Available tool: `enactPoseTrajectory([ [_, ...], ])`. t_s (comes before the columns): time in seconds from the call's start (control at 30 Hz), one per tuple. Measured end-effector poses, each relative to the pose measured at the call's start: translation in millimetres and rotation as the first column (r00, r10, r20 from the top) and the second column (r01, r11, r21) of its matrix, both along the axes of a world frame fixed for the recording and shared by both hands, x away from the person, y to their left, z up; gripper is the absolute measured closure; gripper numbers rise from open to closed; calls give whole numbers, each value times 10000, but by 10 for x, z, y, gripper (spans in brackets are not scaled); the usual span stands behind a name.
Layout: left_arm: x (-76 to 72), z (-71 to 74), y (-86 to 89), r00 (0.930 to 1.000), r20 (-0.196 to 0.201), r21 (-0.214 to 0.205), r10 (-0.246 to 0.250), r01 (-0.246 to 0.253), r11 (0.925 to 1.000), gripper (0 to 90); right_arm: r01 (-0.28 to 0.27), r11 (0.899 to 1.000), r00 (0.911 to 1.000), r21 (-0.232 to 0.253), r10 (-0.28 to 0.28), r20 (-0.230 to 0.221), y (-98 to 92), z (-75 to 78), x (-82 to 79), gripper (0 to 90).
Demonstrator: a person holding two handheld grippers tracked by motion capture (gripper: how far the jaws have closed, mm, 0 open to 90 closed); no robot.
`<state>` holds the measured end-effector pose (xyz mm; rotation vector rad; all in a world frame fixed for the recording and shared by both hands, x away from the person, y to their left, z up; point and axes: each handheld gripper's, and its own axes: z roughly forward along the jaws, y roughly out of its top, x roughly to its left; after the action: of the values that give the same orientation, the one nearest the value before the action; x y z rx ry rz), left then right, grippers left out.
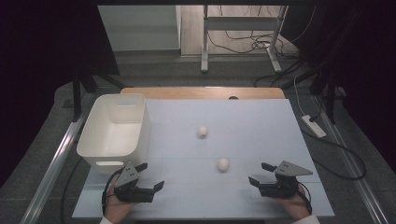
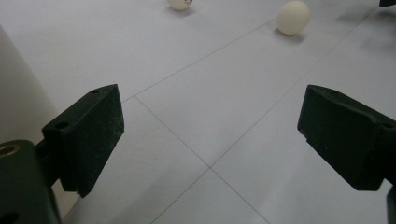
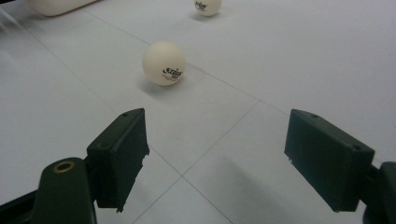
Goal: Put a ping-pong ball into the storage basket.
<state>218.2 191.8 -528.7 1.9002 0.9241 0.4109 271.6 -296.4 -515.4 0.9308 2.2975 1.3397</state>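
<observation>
- 2 white table-tennis balls lie on the pale table top point(image 1: 243, 116): the nearer ball point(image 1: 223, 164) sits toward the person's side, slightly right of centre, and the farther ball point(image 1: 202, 131) rests well beyond it, a little to its left.
- Neither ball touches a gripper, the bin or the other ball.
- The right gripper view brings out what the high view blurs: dark printed lettering on the nearer ball point(image 3: 164, 63), and a similar mark on the farther ball point(image 3: 208, 6), cut by the top edge.
- In the left gripper view the nearer ball point(image 2: 293, 17) shows plain and unmarked at the upper right, with the farther ball point(image 2: 180, 3) half cropped at the top.
- The right gripper point(image 1: 262, 173) rests low over the table at the near right, jaws spread wide with nothing between them, pointing toward the nearer ball.
- The left gripper point(image 1: 150, 175) sits at the near left, jaws likewise wide apart and empty, held in a hand point(image 1: 117, 208).
- A white plastic bin point(image 1: 112, 154) with a handle slot stands at the table's left edge, just beyond the left gripper; the high view shows it holding nothing.
- In the left gripper view, the bin's wall point(image 2: 18, 102) appears as a pale curve at the left edge.
- Thin seam lines cross the table top in both gripper views.
</observation>
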Motion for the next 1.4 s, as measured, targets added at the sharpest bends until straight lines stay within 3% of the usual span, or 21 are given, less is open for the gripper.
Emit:
enactPoseTrajectory([
  [0.7, 0, 99, -97, 10000, 40, -26, -37, 37, 10000, 82, 22, 9999, 9999, 162, -20, -147, 1, -11, 36, 215],
  [1.4, 91, 255, -171, 9999, 63, -40, -134, 134, 9999, 82, 119, 9998, 9998, 151, -117, -144, 38, -13, 65, 216],
])
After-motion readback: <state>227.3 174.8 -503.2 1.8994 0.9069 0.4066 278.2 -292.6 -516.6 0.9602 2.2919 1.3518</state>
